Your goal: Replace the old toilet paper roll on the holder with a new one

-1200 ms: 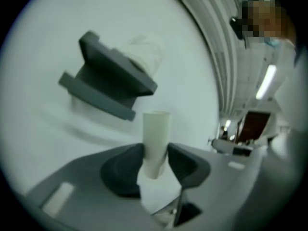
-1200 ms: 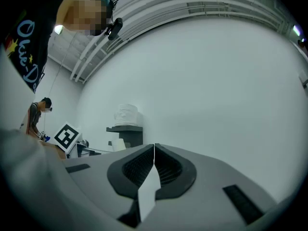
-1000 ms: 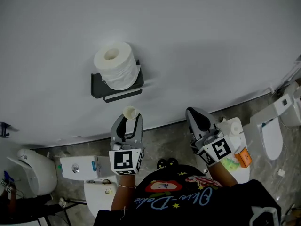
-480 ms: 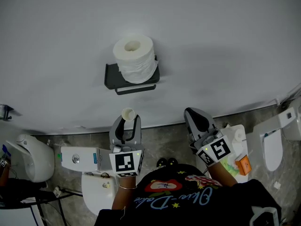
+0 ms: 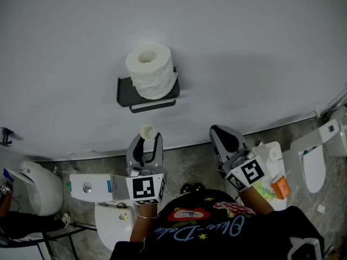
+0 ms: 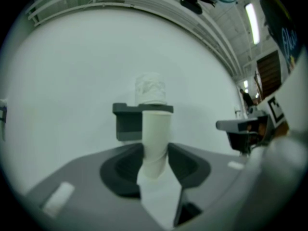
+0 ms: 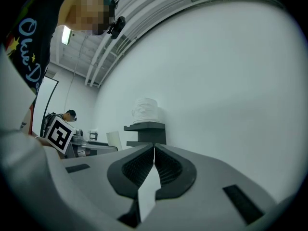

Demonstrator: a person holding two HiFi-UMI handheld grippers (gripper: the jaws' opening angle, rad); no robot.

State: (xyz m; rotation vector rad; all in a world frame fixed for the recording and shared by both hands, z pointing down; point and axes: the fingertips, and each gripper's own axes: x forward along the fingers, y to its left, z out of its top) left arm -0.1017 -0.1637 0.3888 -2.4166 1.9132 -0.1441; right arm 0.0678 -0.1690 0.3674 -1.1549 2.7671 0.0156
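Observation:
A full white toilet paper roll [image 5: 147, 69] stands upright on the top shelf of the black wall holder [image 5: 124, 95]. Below it in the head view, my left gripper [image 5: 146, 141] is shut on an empty cardboard tube [image 5: 147, 131] that stands up between its fingertips. The left gripper view shows that tube [image 6: 156, 136] clamped in the jaws, with the holder [image 6: 129, 124] and roll [image 6: 150, 89] straight ahead on the wall. My right gripper [image 5: 222, 135] is to the right, shut, with nothing held. From the right gripper view the roll [image 7: 146, 109] and holder [image 7: 147, 131] lie ahead, slightly left.
White toilets stand along the floor at the left [image 5: 33, 187] and right [image 5: 313, 164], and a cistern [image 5: 89, 187] is below the left gripper. A white unit carrying an orange box [image 5: 281, 184] is by the right gripper. There is a small hook [image 5: 5, 137] on the wall at far left.
The holder and roll now sit further right and higher in the head view than a second ago. Both grippers have kept their states, the left still gripping the tube.

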